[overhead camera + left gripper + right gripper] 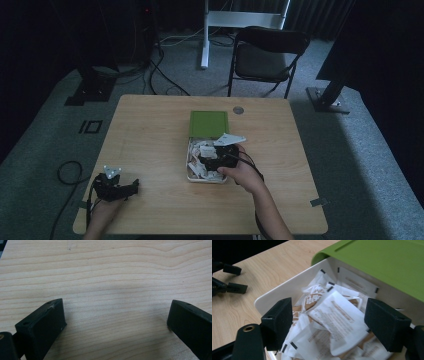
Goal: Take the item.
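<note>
Hovering over a white box [190,176] near the middle of the wooden table [150,130], the right gripper [220,156] is held by the person's right hand [243,175], with its jaws spread wide and nothing between them. In the right gripper view those jaws straddle the heap of white and brown packets [332,315] that fills the box [284,293], and one larger white packet lies on top, between the jaws but gripped by neither. A green lid [208,123] lies flat on the table at the far end of the box; in the right gripper view it [384,265] overlaps the box's far edge. The left gripper [131,187] sits well apart at the near left corner of the table, low over the wood, a grey three-cornered plate on top. Its own view shows both black jaws set wide, with bare wood grain [112,290] between them. A black folding chair [267,55] stands on the grey carpet beyond the table.
</note>
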### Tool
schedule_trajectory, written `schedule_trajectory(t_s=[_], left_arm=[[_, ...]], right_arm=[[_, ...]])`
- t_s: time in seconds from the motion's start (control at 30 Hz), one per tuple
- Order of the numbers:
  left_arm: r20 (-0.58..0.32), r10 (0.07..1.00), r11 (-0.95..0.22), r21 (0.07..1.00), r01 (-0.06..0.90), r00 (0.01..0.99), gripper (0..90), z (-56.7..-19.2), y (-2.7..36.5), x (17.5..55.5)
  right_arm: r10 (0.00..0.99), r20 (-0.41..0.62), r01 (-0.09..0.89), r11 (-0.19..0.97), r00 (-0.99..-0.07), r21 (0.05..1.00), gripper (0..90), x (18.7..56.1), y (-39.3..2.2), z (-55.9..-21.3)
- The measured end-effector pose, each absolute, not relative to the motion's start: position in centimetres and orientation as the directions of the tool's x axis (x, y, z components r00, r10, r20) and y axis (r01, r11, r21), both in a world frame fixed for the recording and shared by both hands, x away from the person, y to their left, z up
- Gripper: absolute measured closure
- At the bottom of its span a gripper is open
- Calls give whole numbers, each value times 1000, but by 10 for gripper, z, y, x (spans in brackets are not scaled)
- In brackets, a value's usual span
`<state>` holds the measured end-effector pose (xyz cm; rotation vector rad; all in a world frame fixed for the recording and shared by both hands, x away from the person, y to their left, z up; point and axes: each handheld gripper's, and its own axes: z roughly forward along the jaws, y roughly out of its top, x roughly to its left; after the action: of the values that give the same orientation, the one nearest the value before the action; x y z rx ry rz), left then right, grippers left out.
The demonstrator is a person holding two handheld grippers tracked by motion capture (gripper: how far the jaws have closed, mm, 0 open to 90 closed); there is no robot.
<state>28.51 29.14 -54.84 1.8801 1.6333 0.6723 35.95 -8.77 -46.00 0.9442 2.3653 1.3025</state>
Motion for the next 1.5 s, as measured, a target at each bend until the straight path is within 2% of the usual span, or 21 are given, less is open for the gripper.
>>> schedule_trajectory(t_s=[0.17,0.4,0.63,0.97,1.5], left_arm=[[13,991,-106,693,713,135,24,-548,291,285],[15,991,-108,692,714,136,24,-548,292,285],[14,991,-108,692,714,136,24,-548,291,285],[14,991,-107,693,713,135,24,-548,291,285],[12,991,-104,694,712,133,24,-548,291,285]], right_arm=[[662,27,403,423,-749,812,240,360,-82,-462],[659,-81,374,519,-748,769,347,359,-77,-463],[626,-172,341,611,-761,715,549,360,-77,-463],[652,-94,383,549,-752,743,822,365,-85,-456],[646,-14,354,436,-763,827,841,357,-99,-427]])
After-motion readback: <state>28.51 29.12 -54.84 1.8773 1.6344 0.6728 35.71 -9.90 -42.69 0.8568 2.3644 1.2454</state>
